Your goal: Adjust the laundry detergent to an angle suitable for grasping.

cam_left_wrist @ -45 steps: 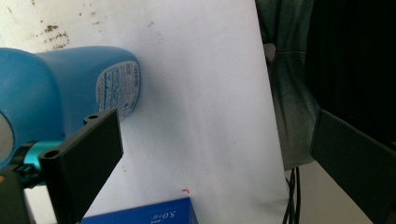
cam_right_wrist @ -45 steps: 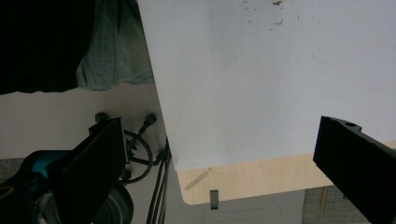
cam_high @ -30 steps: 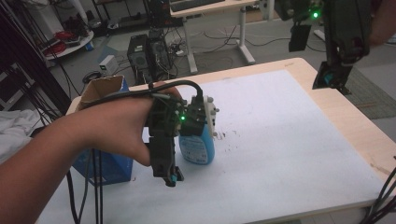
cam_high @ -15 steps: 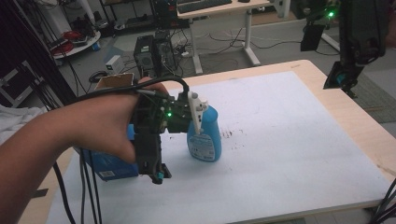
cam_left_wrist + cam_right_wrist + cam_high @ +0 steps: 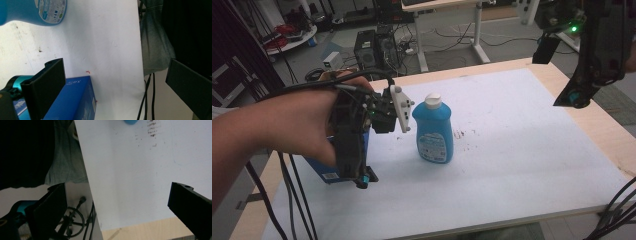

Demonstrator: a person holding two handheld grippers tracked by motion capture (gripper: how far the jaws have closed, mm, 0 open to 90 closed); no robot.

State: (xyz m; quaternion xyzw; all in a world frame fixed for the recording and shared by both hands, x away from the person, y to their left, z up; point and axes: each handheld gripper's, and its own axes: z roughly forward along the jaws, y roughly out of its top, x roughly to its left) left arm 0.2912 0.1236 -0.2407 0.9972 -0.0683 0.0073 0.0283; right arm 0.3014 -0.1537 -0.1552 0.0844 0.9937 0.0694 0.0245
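Observation:
A blue bottle with a white cap stands upright near the middle of the white table top. A blue box lies at the table's left, partly hidden under my left hand. My left gripper points down over the box's near corner, left of the bottle and apart from it. In the left gripper view the left gripper is open and holds nothing, with the box by its left jaw and the bottle at the top. My right gripper hangs high over the right edge. The right gripper is open and holds nothing.
The wooden table rim runs along the right side. Dark smudges mark the white top beside the bottle. Cables trail off the left edge. A computer tower and another desk stand beyond the far edge.
My left gripper has drawn left, away from the bottle it was in front of, and the bottle now stands uncovered. The right gripper has shifted slightly right.

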